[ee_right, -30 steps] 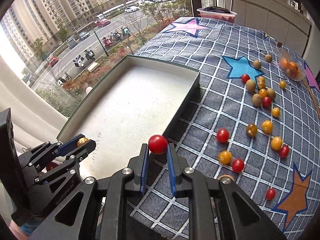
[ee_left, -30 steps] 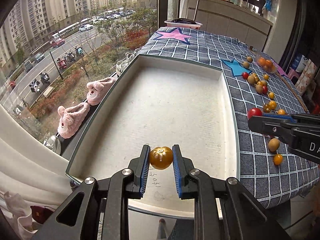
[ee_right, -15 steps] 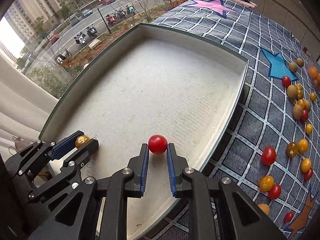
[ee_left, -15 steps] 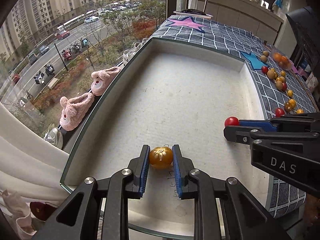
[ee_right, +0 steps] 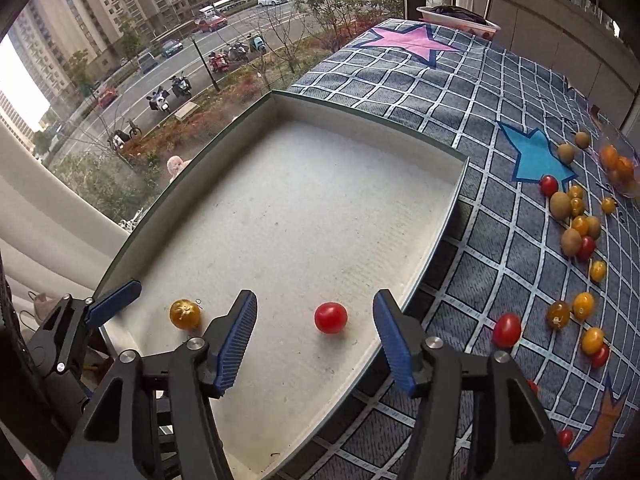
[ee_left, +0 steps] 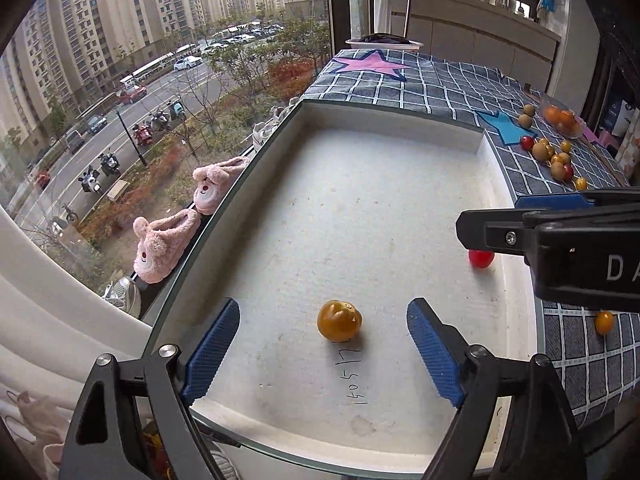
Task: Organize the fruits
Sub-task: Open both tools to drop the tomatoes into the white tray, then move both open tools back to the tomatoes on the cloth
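We see a yellow tomato point(ee_left: 340, 320) lying on the white floor of the tray point(ee_left: 400, 120), near the tray's near edge and just above some handwritten digits, with the left gripper point(ee_left: 323, 346) spread wide around it; neither blue pad touches the fruit. In the right wrist view the same yellow tomato point(ee_right: 185, 314) sits in the tray's near left corner, beside one blue finger of the left gripper point(ee_right: 116, 300). The red tomato point(ee_right: 330, 317) rests on the tray point(ee_right: 360, 108) floor too, between the wide-open jaws of the right gripper point(ee_right: 316, 340) and clear of both pads. The left wrist view shows only a sliver of that red tomato point(ee_left: 481, 258), since the black body of the right gripper point(ee_left: 560, 248) covers most of it, close to the tray's right wall.

The right wrist view gives us the loose fruits point(ee_right: 576, 220) scattered on the checked tablecloth point(ee_right: 480, 92) over the tabletop: red, yellow and brownish ones, well apart from the tray, plus a clear container of orange fruits point(ee_right: 618, 164) at the far right. The left wrist view shows fewer of those fruits point(ee_left: 552, 156), yet it alone shows the pink slippers point(ee_left: 168, 240) on the window ledge left of the tray.
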Available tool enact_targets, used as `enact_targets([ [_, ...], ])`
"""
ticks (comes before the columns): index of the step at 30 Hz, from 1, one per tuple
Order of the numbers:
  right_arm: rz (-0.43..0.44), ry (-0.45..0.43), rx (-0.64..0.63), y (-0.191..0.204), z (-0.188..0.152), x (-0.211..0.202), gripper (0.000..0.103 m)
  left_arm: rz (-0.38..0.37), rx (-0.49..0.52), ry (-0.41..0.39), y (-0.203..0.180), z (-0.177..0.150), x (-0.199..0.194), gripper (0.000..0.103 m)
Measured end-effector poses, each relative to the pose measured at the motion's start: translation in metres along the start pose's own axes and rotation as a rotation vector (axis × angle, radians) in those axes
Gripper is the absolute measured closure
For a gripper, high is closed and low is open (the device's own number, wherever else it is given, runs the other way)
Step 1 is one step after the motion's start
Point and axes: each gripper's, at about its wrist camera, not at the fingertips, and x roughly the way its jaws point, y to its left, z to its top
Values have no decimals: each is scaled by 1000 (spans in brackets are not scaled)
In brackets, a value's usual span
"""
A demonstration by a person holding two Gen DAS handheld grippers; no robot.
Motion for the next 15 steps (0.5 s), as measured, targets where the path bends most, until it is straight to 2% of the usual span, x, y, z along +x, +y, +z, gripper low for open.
enact_targets([
  [2,-3,-21,22,-7,-4,-12,32,-25,-3,14,-2,1,-2,16],
  [9,-34,-70,114,-49,-31,-44,31,-54,33,6,-23,3,-19,16],
  [15,-70,-73,189,-90,-67,-65,31,-80,95,-4,-56,5,-32,16],
])
